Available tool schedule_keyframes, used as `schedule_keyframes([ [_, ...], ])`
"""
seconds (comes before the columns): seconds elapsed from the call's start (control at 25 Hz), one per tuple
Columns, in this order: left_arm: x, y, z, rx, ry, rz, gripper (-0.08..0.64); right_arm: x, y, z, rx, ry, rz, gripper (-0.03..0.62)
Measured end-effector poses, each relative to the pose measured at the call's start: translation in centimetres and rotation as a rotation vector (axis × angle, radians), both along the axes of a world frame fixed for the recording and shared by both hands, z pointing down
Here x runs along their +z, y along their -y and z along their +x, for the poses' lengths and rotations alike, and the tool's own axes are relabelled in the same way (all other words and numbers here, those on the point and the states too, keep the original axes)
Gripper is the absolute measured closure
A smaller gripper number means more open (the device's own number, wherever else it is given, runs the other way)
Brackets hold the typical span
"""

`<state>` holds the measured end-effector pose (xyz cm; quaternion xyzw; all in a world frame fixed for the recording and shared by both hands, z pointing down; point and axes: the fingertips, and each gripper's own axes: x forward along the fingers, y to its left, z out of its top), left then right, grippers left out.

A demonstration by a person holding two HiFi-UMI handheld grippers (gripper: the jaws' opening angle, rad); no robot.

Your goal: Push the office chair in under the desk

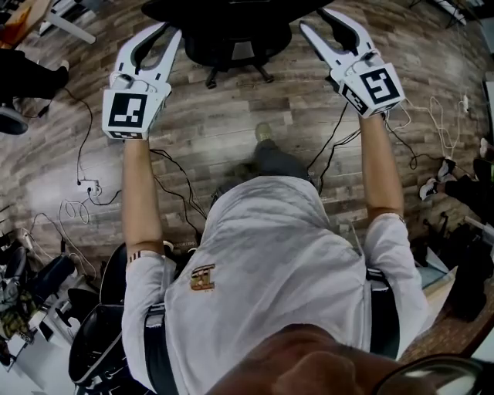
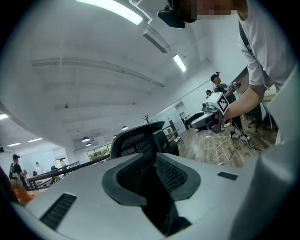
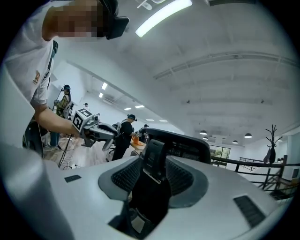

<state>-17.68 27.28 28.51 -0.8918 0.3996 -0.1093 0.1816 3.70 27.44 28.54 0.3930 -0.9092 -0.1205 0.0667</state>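
The black office chair (image 1: pixel 231 35) stands at the top of the head view on the wooden floor, its star base (image 1: pixel 235 73) showing below the seat. Both grippers are held out toward it. My left gripper (image 1: pixel 171 31) reaches its left side; in the left gripper view my left gripper (image 2: pixel 151 157) has its pads a narrow gap apart, with the mesh backrest (image 2: pixel 140 138) just beyond. My right gripper (image 1: pixel 315 19) is at the chair's right side, and my right gripper (image 3: pixel 154 161) stands open around an upright black chair part (image 3: pixel 153 150), its pads clear of it. No desk is clearly visible.
Loose cables (image 1: pixel 340 139) and a power strip (image 1: pixel 89 185) lie on the floor beside the person's feet. Other black chairs (image 1: pixel 100 339) stand behind at lower left. People (image 3: pixel 123 131) stand by a table in the background, and a coat stand (image 3: pixel 272 140) rises at far right.
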Motion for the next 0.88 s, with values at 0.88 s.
schedule_keyframes([
  [0.88, 9.1, 16.5, 0.1, -0.108, 0.538, -0.153, 0.236, 9.1, 18.2, 10.3, 0.027, -0.583, -0.072, 0.345],
])
